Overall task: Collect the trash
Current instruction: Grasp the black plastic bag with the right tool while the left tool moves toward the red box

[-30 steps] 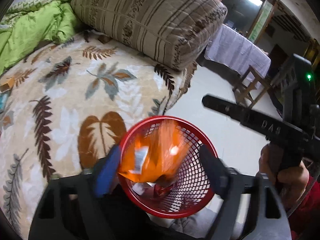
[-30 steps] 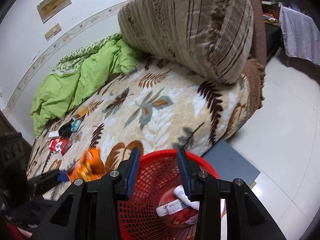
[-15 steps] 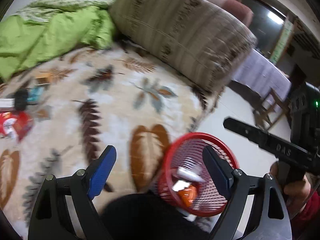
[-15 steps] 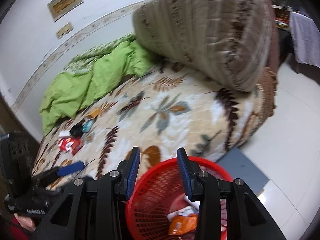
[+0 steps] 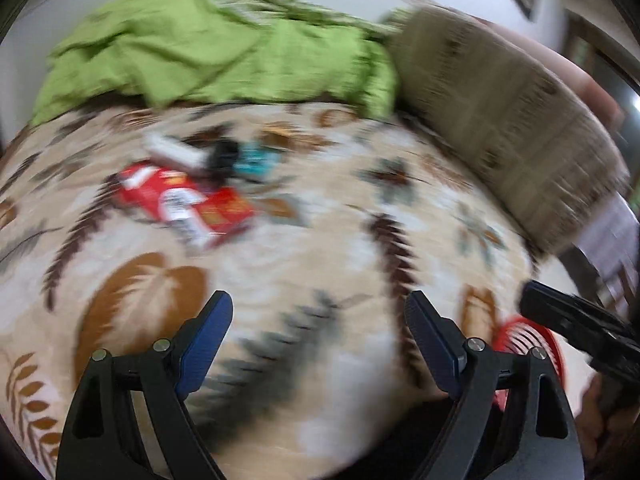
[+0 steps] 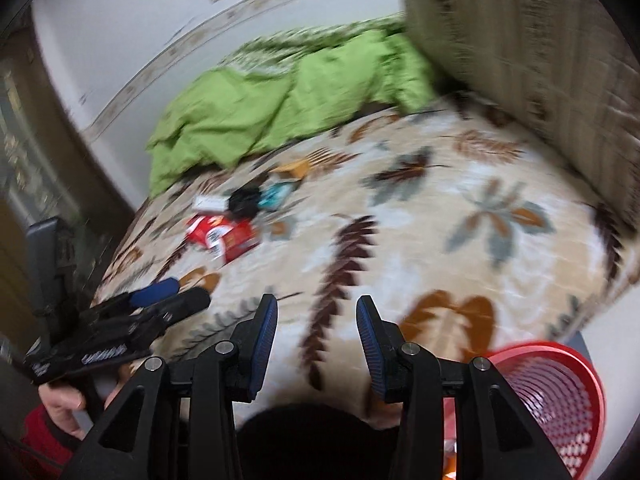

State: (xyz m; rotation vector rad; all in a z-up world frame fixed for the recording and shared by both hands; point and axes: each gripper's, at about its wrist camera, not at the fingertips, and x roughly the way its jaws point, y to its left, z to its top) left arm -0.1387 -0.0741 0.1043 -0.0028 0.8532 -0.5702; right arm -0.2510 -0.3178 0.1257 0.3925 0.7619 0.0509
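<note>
Trash lies on the leaf-patterned bedspread (image 5: pixel 320 248): a red wrapper (image 5: pixel 184 200) (image 6: pixel 224 234), a white packet (image 6: pixel 210 203), a black item (image 6: pixel 244 200) and a teal packet (image 6: pixel 276 194). My left gripper (image 5: pixel 318 312) hovers wide open over the bedspread, well short of the red wrapper, nothing between its fingers. My right gripper (image 6: pixel 316 316) has its jaws opening, empty, above the bed's near edge. The red mesh basket (image 6: pixel 560 396) (image 5: pixel 520 340) stands on the floor at the lower right. Both views are motion-blurred.
A green duvet (image 5: pixel 208 52) is bunched at the far side of the bed. A large striped brown pillow (image 5: pixel 508 116) lies at the right. An orange scrap (image 6: pixel 294 168) sits beyond the teal packet. A hand (image 6: pixel 60 404) holds the left gripper.
The orange bag dropped from my left gripper into the red basket. Both grippers then swung left from the basket over the bed, and the trash pile came into view.
</note>
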